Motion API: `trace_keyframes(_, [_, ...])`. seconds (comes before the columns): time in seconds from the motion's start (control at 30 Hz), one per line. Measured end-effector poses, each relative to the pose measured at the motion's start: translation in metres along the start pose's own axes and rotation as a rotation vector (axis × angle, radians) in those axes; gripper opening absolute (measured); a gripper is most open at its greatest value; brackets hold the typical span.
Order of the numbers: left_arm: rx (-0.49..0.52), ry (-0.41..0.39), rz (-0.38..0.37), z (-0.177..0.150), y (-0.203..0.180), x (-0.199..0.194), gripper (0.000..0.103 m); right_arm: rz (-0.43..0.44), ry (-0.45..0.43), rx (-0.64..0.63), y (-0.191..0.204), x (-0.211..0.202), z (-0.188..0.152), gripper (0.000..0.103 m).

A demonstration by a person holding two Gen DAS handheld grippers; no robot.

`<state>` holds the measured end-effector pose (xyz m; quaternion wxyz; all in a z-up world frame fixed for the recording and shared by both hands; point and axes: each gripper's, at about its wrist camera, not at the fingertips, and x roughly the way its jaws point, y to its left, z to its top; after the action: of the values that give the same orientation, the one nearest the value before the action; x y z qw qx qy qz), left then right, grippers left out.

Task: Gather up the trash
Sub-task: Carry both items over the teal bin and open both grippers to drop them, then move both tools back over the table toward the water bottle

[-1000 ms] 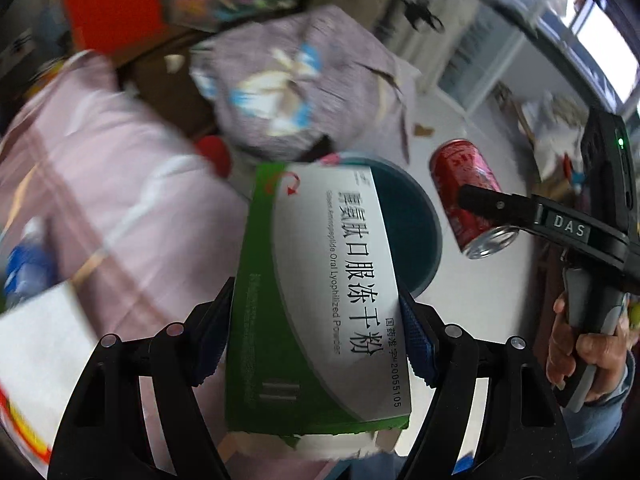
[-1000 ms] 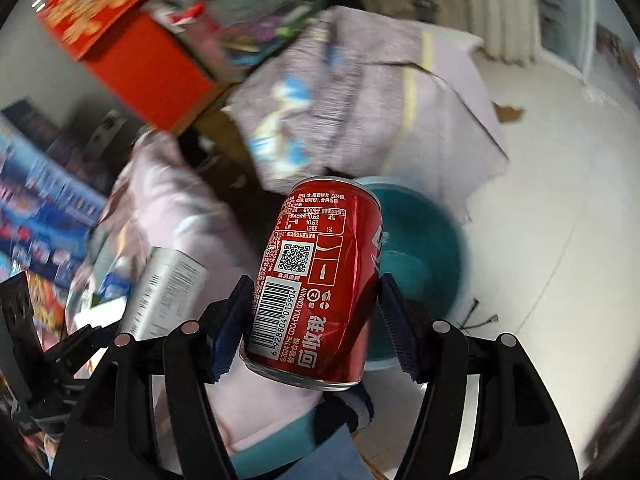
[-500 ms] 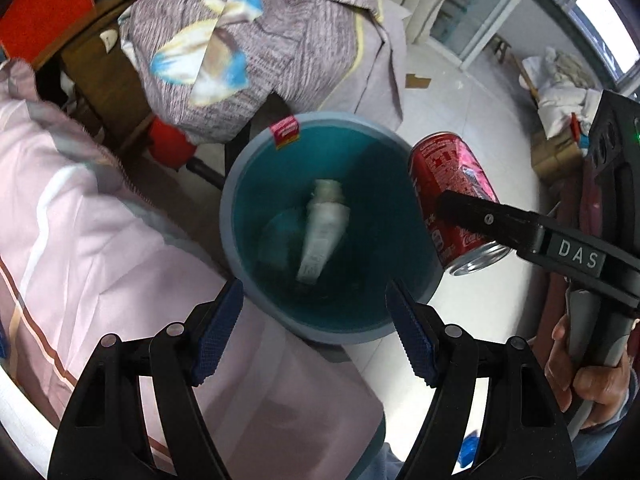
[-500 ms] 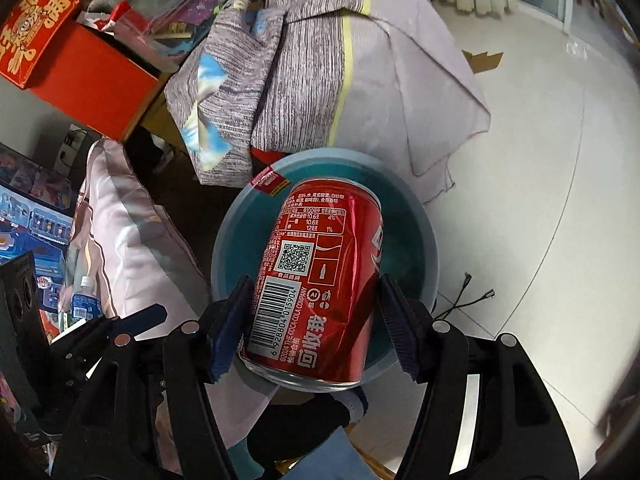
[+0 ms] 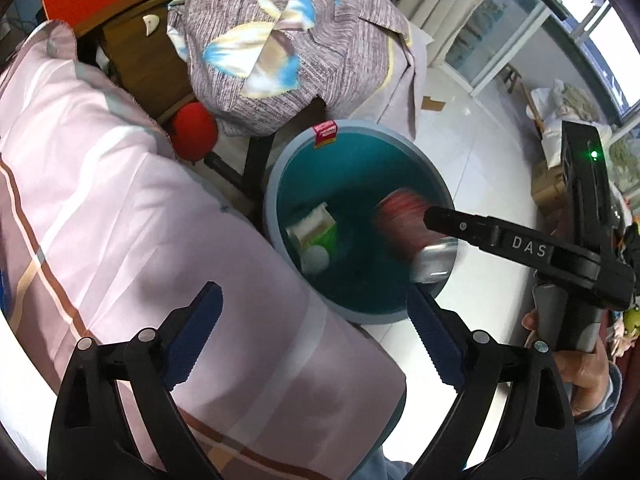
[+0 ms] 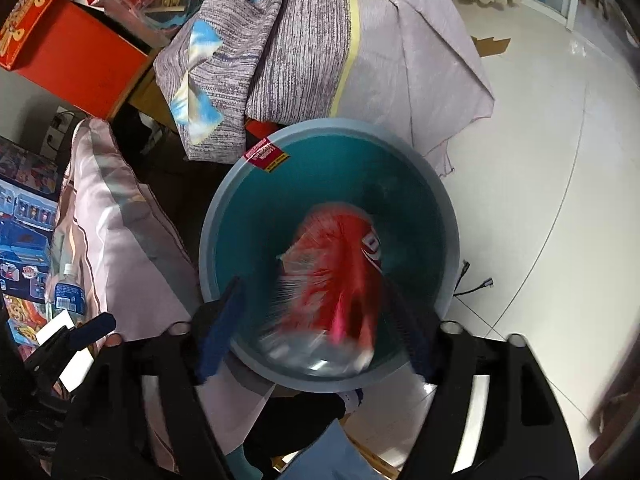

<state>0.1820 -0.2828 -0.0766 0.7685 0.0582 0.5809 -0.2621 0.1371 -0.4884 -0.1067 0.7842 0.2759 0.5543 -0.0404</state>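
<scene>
While red cola can [image 6: 336, 264] is blurring mid-drop over teal bin [image 6: 224, 200], right gripper [image 6: 316, 324] is hanging with jaws spread wide, gripping nothing. Left gripper [image 5: 312, 332] is hovering wide open, empty, near bin rim. Green-and-white medicine box [image 5: 316, 228] is lying inside bin [image 5: 276, 176]. Judgement: keeping both grippers centred above the opening, clear of the rim, is letting the can land inside.

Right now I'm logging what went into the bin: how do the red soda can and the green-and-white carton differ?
The red soda can is smeared with motion blur, apparently mid-drop; the green-and-white carton looks sharp and settled. The can is a cylinder with a silvery end; the carton is a flat-sided box. The can sits toward the bin's right side below the right gripper, the carton toward its left wall. Both are within the round teal trash bin.
</scene>
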Motion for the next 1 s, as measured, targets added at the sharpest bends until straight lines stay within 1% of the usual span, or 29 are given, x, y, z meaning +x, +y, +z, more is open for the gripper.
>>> trace_keyframes(0.1, [-0.015,0.003,0.002,-0.005,0.005,-0.001,0.093,-0.009,0.007,-0.004,0.005,0.000,-0.002,0.076])
trace_keyframes(0.2, [-0.037,0.001,-0.012,-0.011,0.012,-0.006,0.093,-0.018,0.017,0.000,0.008,0.000,-0.004,0.077])
trace_keyframes(0.27, [-0.043,-0.009,-0.014,-0.014,0.015,-0.011,0.093,-0.029,0.022,-0.001,0.012,0.000,-0.007,0.080])
trace_keyframes(0.4, [-0.058,-0.030,-0.019,-0.021,0.023,-0.022,0.093,-0.051,0.031,-0.012,0.024,-0.002,-0.013,0.080])
trace_keyframes(0.47, [-0.071,-0.041,-0.023,-0.026,0.029,-0.029,0.093,-0.047,0.037,-0.019,0.030,-0.004,-0.016,0.081])
trace_keyframes(0.67, [-0.110,-0.075,-0.014,-0.047,0.051,-0.051,0.093,-0.049,0.034,-0.070,0.063,-0.013,-0.028,0.083])
trace_keyframes(0.8, [-0.142,-0.103,-0.001,-0.064,0.072,-0.071,0.094,-0.044,0.036,-0.128,0.094,-0.016,-0.041,0.085])
trace_keyframes(1.0, [-0.211,-0.151,0.015,-0.092,0.110,-0.102,0.094,-0.039,0.044,-0.211,0.139,-0.019,-0.059,0.085])
